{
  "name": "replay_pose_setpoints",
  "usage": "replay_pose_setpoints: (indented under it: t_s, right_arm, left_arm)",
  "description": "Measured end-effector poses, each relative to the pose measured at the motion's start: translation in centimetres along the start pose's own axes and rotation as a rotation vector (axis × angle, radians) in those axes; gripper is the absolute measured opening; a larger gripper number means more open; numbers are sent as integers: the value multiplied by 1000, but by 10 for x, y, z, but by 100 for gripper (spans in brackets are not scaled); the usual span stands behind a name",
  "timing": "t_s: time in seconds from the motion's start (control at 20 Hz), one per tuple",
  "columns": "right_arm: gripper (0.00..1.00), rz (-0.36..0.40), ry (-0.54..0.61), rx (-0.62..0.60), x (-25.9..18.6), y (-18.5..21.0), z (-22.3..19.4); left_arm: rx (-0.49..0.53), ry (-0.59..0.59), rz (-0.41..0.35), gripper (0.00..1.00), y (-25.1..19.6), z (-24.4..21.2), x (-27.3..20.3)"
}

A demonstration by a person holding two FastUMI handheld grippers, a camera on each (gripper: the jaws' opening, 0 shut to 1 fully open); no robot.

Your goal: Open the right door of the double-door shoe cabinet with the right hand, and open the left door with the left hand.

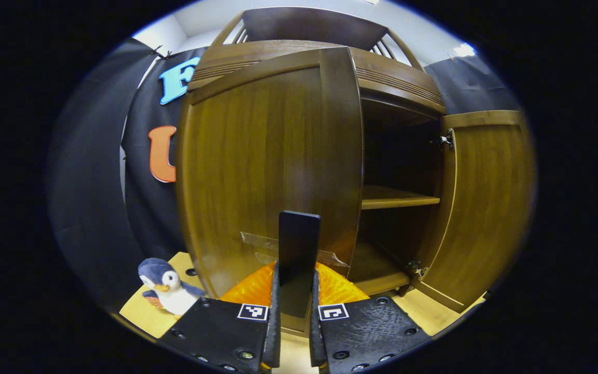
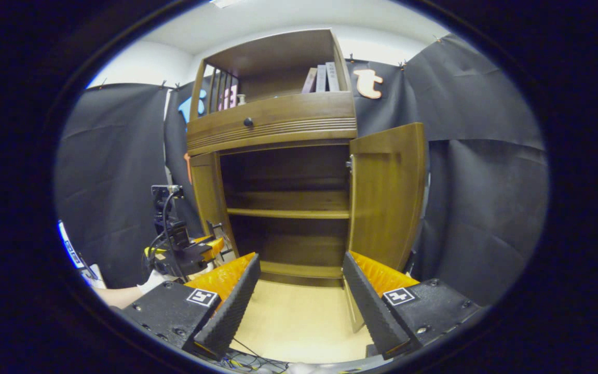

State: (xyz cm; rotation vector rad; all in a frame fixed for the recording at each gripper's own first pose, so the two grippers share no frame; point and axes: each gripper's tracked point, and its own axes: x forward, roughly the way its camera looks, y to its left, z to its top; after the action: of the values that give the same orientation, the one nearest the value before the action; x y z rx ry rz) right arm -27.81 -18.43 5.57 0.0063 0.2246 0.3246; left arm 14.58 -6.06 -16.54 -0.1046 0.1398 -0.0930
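The brown wooden shoe cabinet (image 2: 278, 117) stands with both doors swung out. In the left gripper view the left door (image 1: 257, 171) fills the middle, and its flat black handle (image 1: 299, 234) runs up between my fingers. My left gripper (image 1: 295, 271) is shut on that handle. The right door (image 1: 486, 208) stands wide open, baring the inner shelf (image 1: 397, 197). In the right gripper view my right gripper (image 2: 301, 306) is open and holds nothing, back from the cabinet's mouth, with the right door (image 2: 387, 197) ahead to its right. The left gripper (image 2: 208, 248), held by a hand, sits at the left door's edge (image 2: 206, 197).
A penguin plush (image 1: 166, 285) sits on the pale wooden floor (image 2: 299, 317) left of the cabinet. A drawer with a dark knob (image 2: 247, 122) runs above the doors, and books (image 2: 322, 78) stand on the top shelf. Cables (image 2: 257, 358) lie near the bottom.
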Motion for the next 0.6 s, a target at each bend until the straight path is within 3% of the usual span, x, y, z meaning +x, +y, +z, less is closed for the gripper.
replay_pose_setpoints:
  t_s: [0.05,0.1,0.15,0.2,0.3,0.6]
  right_arm:
    - [100,25,-1,-7,1,4,0]
    - [100,47,-1,-15,3,8,1]
    - [100,66,-2,-22,5,11,3]
    - [100,82,-3,-26,6,15,4]
    - [100,111,-2,-30,8,21,4]
    - [99,162,-1,-13,10,33,1]
  left_arm:
    - [-6,-2,19,21,6,-1,-8]
    - [-16,-1,35,29,11,-2,-14]
    - [-19,-4,46,21,16,-3,-21]
    - [-25,-1,54,29,21,-3,-28]
    - [-27,0,70,11,30,-4,-33]
    - [-30,8,72,10,53,-6,-44]
